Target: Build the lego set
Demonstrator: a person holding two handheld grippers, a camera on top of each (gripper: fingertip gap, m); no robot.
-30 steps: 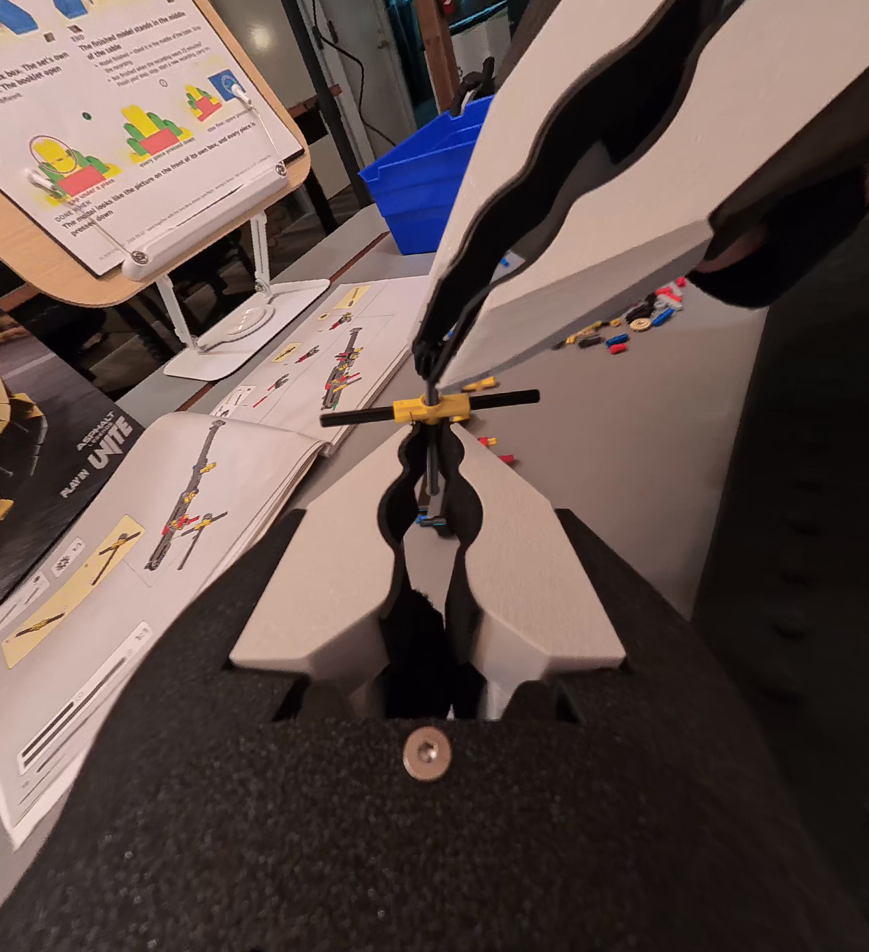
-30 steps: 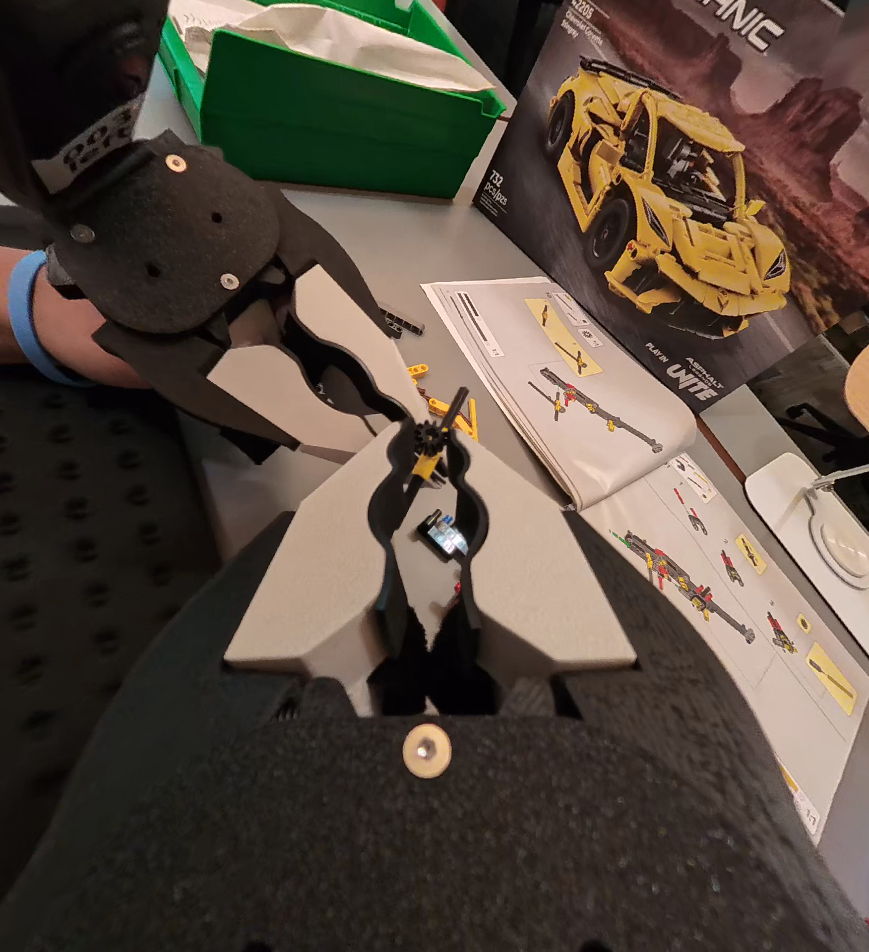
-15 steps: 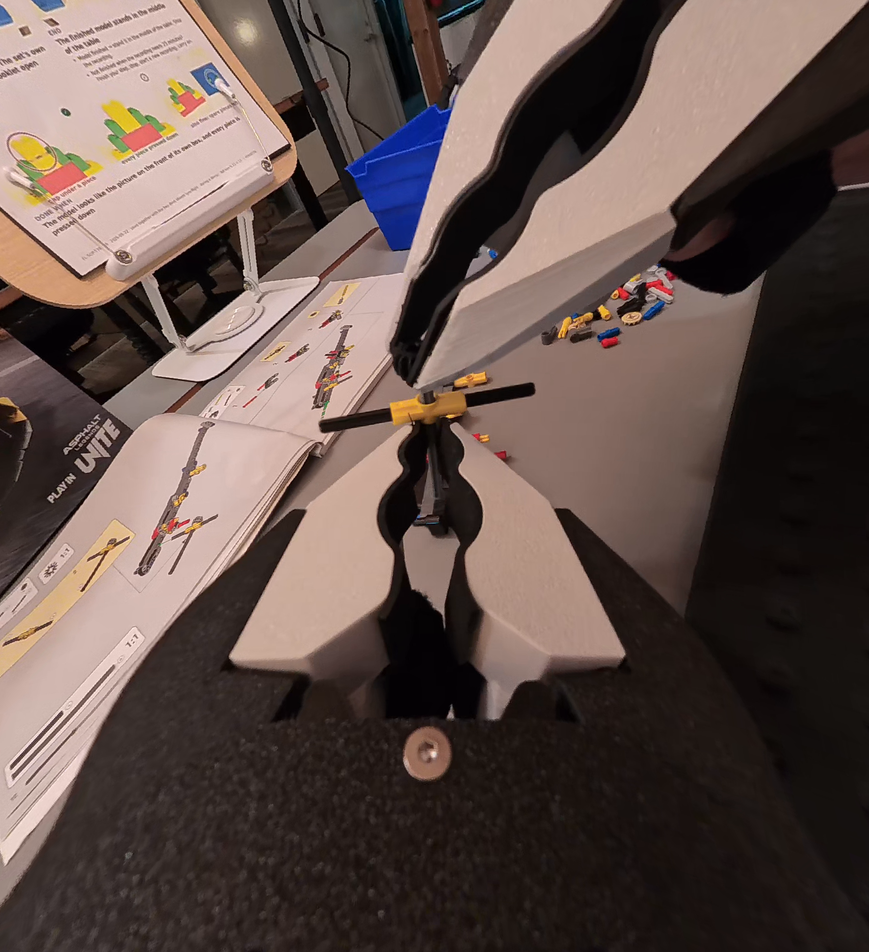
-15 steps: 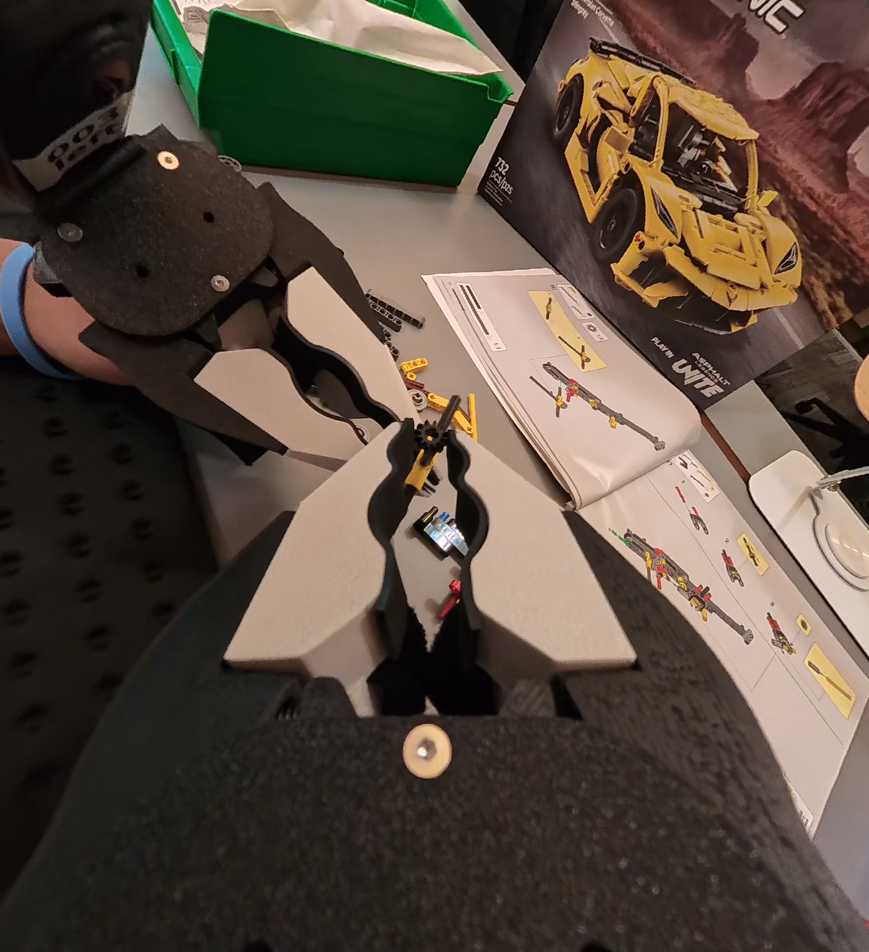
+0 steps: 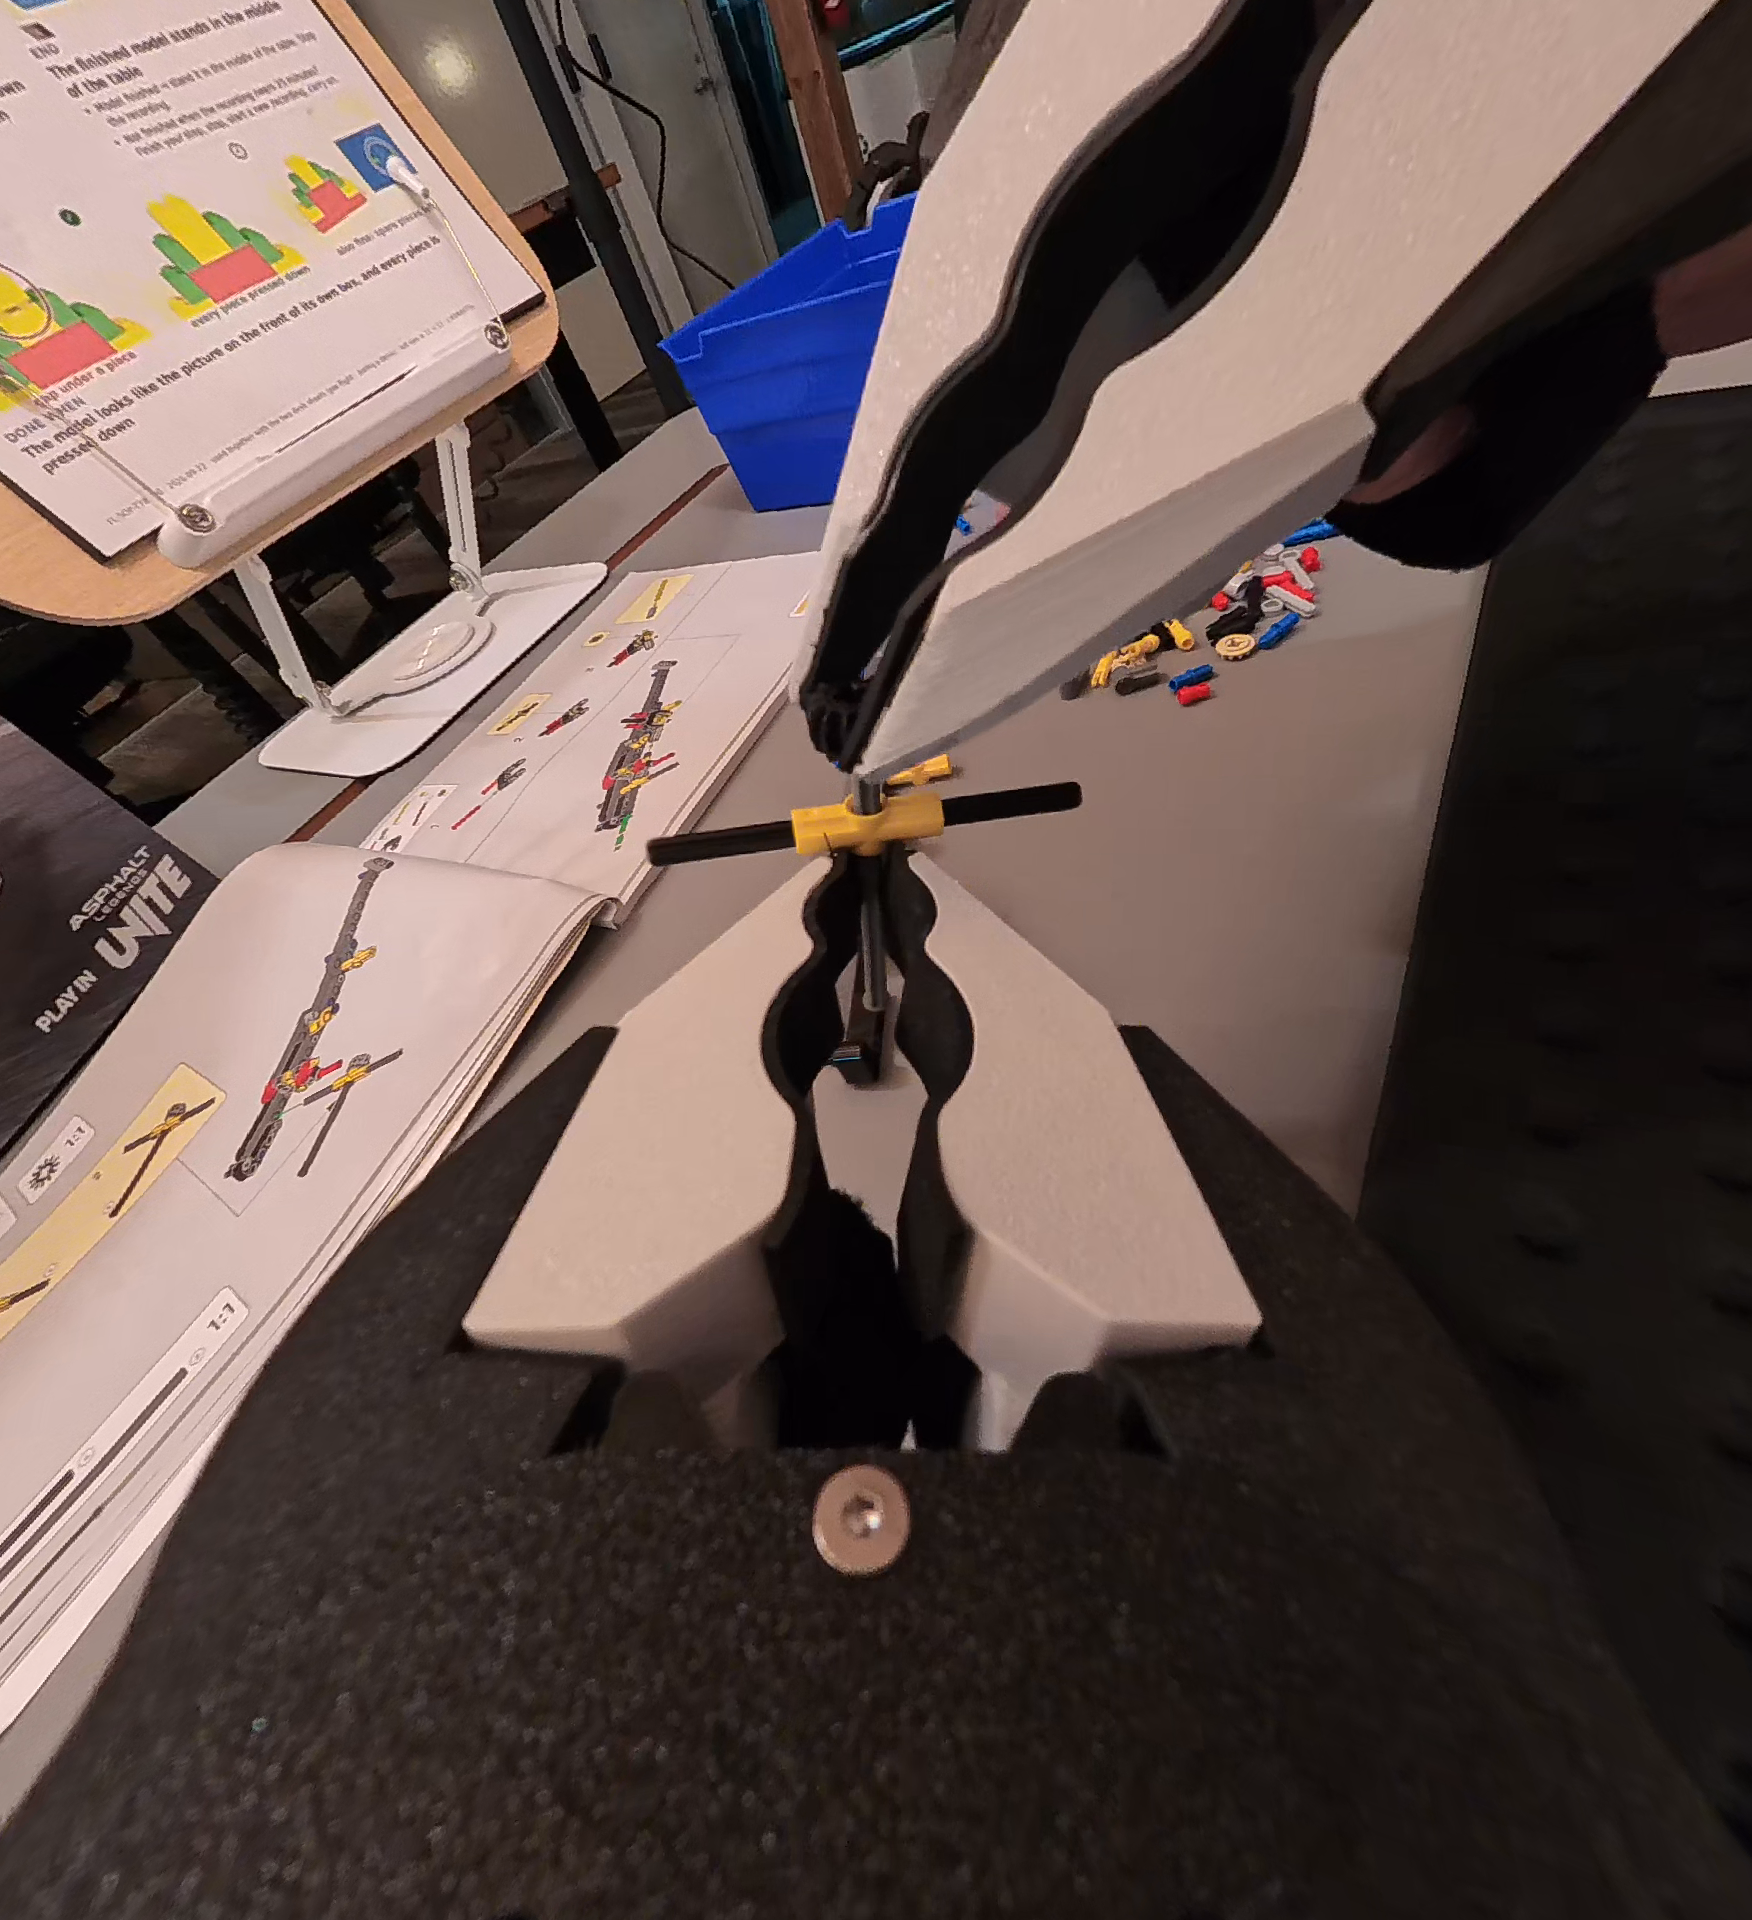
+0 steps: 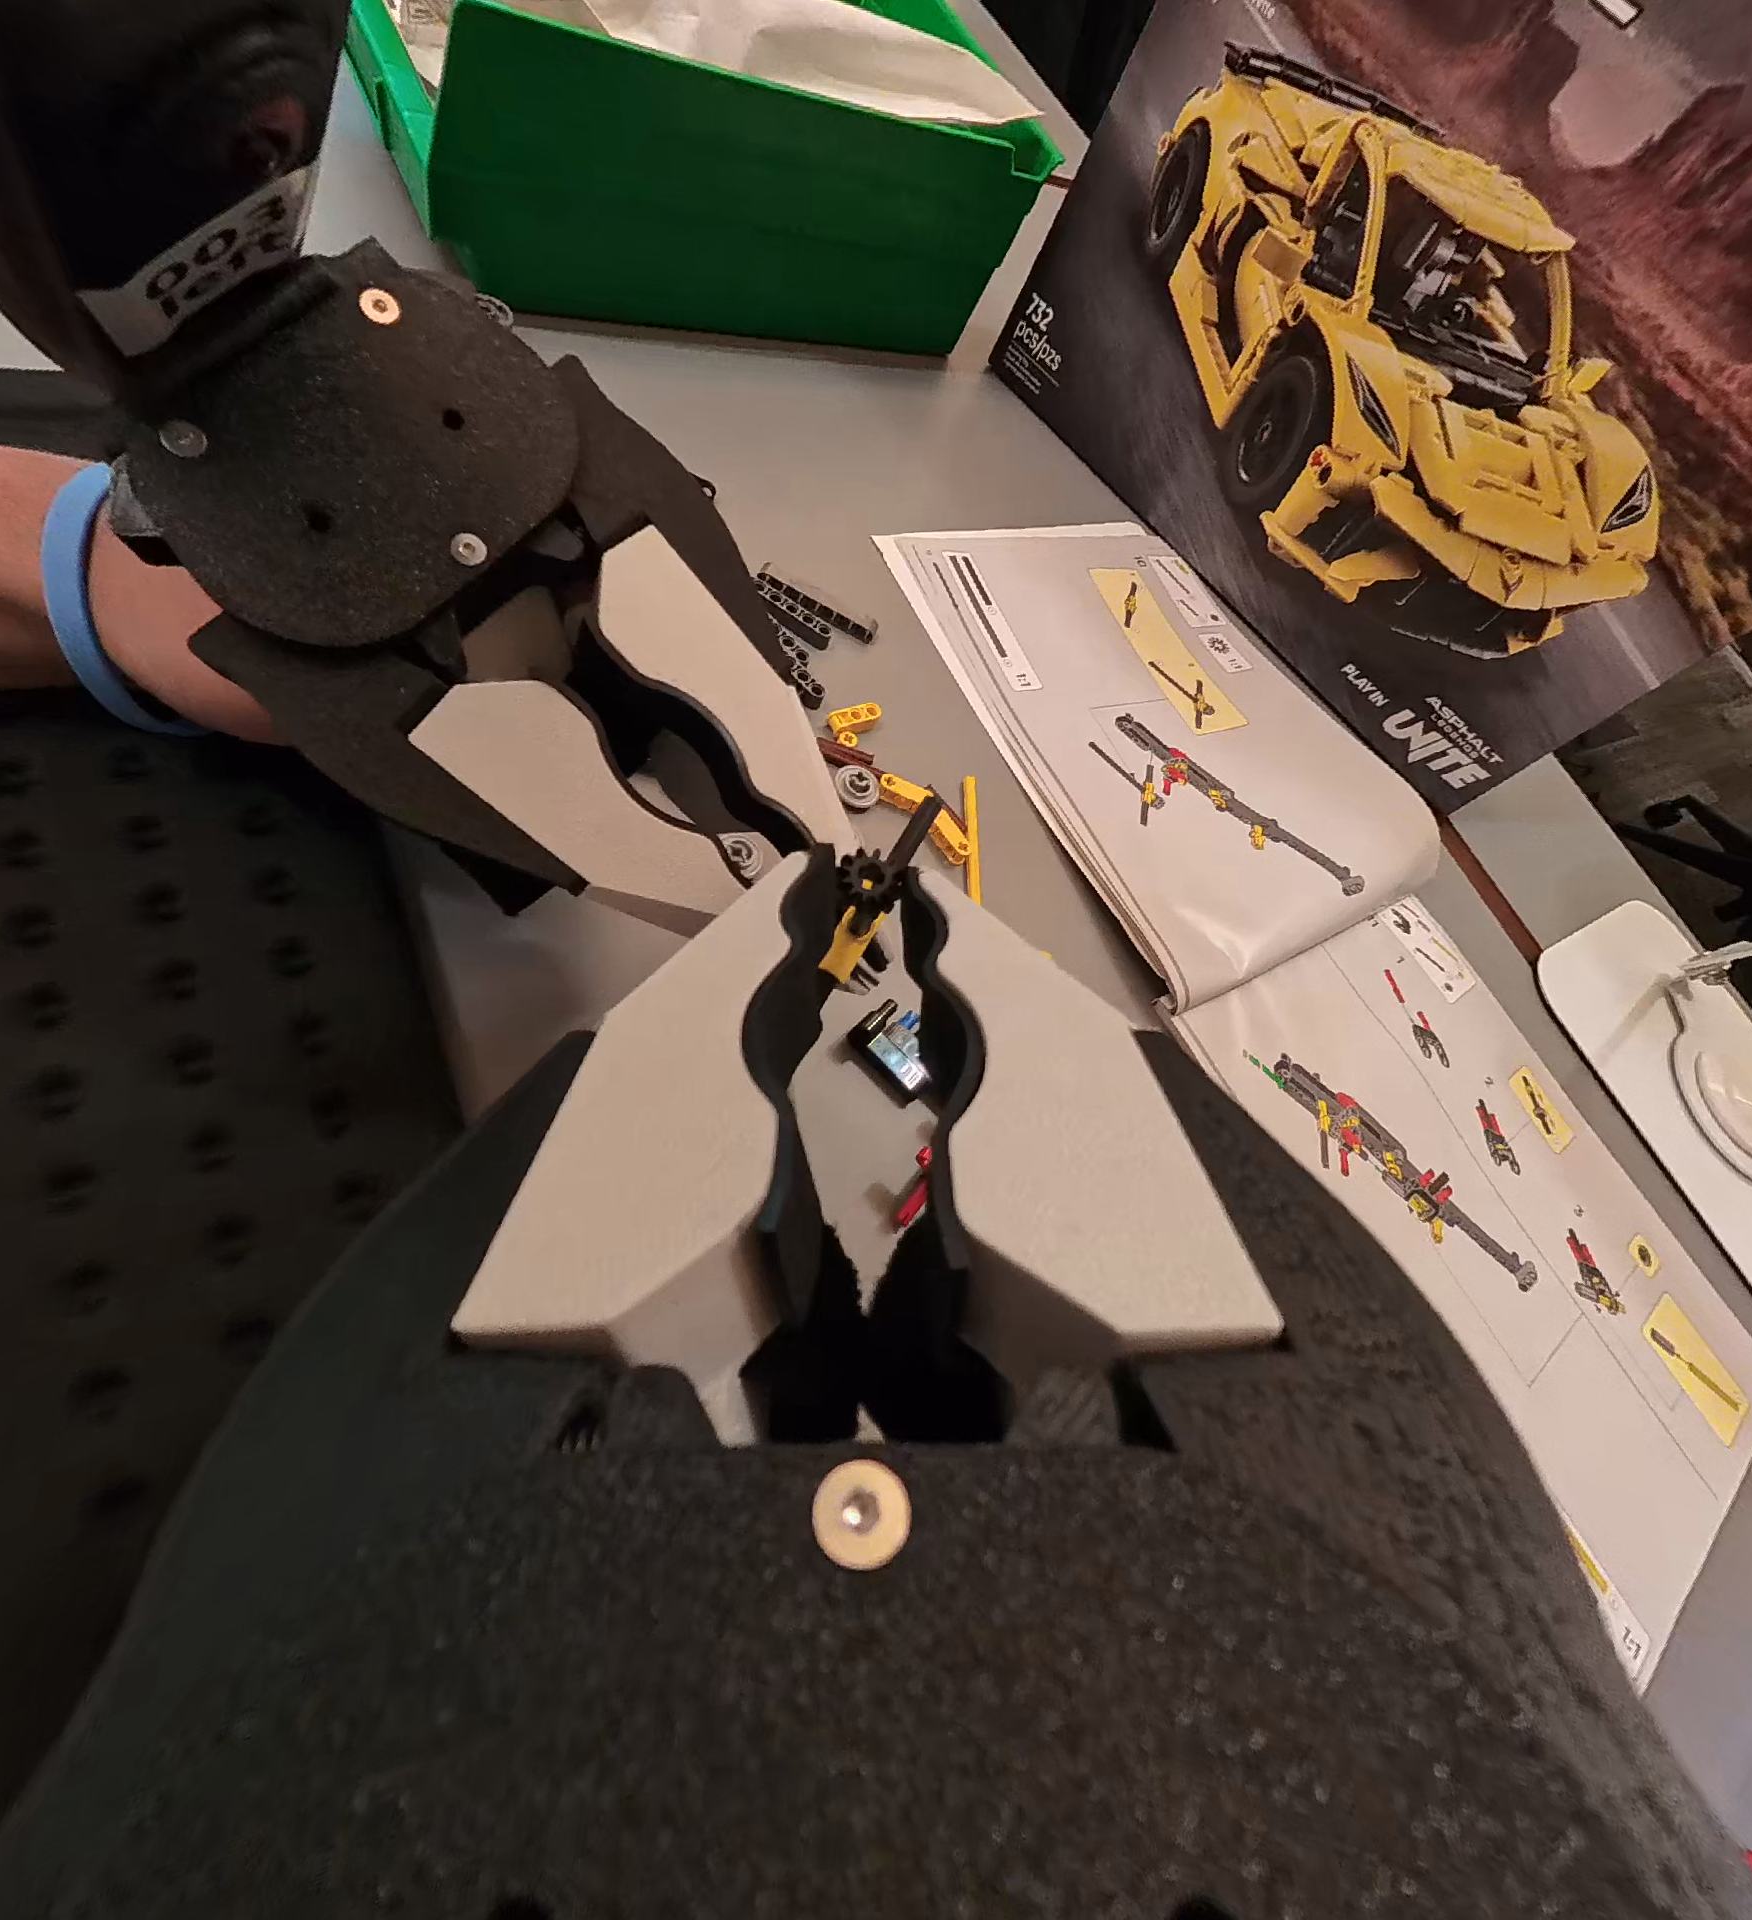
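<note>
There are 2 grippers, and their tips meet over the grey table point(image 5: 1215, 935). The left gripper point(image 5: 867, 868) has its jaws almost together and pinches a thin grey axle point(image 5: 870, 935), which stands up between the fingers. On top of this axle sits 1 yellow connector point(image 5: 856, 826), and 1 black axle point(image 5: 1007, 802) passes through it crosswise. The right gripper point(image 6: 867, 883) comes down from above in the left wrist view; its jaws are narrowly closed on 1 small black gear point(image 6: 859, 871), which sits just above the yellow connector.

On the table lies 1 open instruction booklet point(image 6: 1267, 894) showing 2 pages. Behind it stands 1 set box point(image 6: 1474, 312) with a picture of a yellow car. There is 1 green bin point(image 6: 695, 197) with white paper inside, and 1 blue bin point(image 5: 789, 364) at the far edge. 1 wooden stand point(image 5: 228, 312) on a white foot holds a printed sheet.

Loose pieces lie in 2 groups: 1 small pile of red, blue, yellow and black parts point(image 5: 1225, 623) at the right side, and some black beams and yellow pieces point(image 6: 872, 748) near the booklet; I cannot count them exactly. 1 small black and blue part point(image 6: 887, 1055) lies alone under the right gripper.

A black dotted mat point(image 6: 124, 1039) covers the near side. The room behind is dim.
</note>
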